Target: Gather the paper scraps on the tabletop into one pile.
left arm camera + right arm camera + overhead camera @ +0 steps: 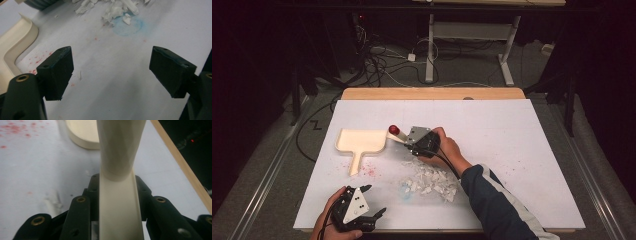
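Observation:
A cream dustpan [360, 141] lies flat left of the table's middle, its handle pointing toward the front edge; its rim also appears in the left gripper view [15, 47] and the right gripper view [82, 135]. Just right of the pan, my right gripper [408, 144] is shut on a cream handle [117, 202] that ends in a red knob [393, 130]. A pile of white scraps [432, 180] lies in front of that hand. My left gripper [376, 200] rests near the front edge, open, with bare table between its pads [58, 72].
The white table cover [512, 140] has red specks [372, 170] beside the pan's handle and a faint blue stain [128, 25] by the scraps. A wooden table edge [432, 93] runs along the back. Cables and a desk frame lie on the floor beyond.

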The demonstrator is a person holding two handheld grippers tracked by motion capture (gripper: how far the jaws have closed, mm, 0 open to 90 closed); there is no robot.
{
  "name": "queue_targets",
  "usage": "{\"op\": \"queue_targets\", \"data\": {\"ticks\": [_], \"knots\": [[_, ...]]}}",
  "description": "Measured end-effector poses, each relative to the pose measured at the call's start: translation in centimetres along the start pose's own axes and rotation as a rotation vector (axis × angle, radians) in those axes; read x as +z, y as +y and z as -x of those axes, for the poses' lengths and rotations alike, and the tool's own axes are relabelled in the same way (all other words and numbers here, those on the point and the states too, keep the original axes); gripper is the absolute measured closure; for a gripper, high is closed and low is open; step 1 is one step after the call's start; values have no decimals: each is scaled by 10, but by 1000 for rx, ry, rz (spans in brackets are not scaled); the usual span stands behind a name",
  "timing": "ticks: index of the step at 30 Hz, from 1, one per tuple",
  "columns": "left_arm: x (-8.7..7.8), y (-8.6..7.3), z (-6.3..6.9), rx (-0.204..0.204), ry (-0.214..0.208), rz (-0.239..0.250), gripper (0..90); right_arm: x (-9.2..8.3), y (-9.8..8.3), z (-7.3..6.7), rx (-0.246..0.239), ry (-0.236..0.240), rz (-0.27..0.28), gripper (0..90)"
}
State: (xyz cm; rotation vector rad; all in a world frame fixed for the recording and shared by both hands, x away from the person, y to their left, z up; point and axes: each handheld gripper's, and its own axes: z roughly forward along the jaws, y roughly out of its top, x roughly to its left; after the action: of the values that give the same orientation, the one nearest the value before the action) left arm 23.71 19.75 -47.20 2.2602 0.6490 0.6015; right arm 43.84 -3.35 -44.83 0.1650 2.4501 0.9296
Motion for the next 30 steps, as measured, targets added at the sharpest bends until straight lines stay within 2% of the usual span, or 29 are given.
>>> {"op": "queue_targets", "data": {"ticks": [1, 3, 9, 13, 16, 22, 27, 30], "knots": [[0, 0, 0, -3, 0, 2, 183, -1, 0, -2, -3, 6, 15, 672], [0, -1, 0, -6, -1, 1, 183, -4, 0, -3, 1, 80, 42, 670], [0, 0, 1, 2, -5, -6, 183, -19, -10, -14, -72, 209, 72, 656], [1, 0, 1, -2, -9, -7, 183, -38, -21, -19, -88, 284, 103, 657], [2, 0, 2, -3, -11, -11, 183, -53, -29, -23, -109, 318, 116, 659], [4, 1, 4, 0, -10, -23, 184, -80, -40, -27, -153, 334, 135, 672], [5, 2, 4, -1, -11, -28, 184, -97, -42, -22, -137, 277, 174, 674], [5, 2, 4, 1, -12, -30, 184, -106, -45, -16, -101, 230, 200, 675]]}}
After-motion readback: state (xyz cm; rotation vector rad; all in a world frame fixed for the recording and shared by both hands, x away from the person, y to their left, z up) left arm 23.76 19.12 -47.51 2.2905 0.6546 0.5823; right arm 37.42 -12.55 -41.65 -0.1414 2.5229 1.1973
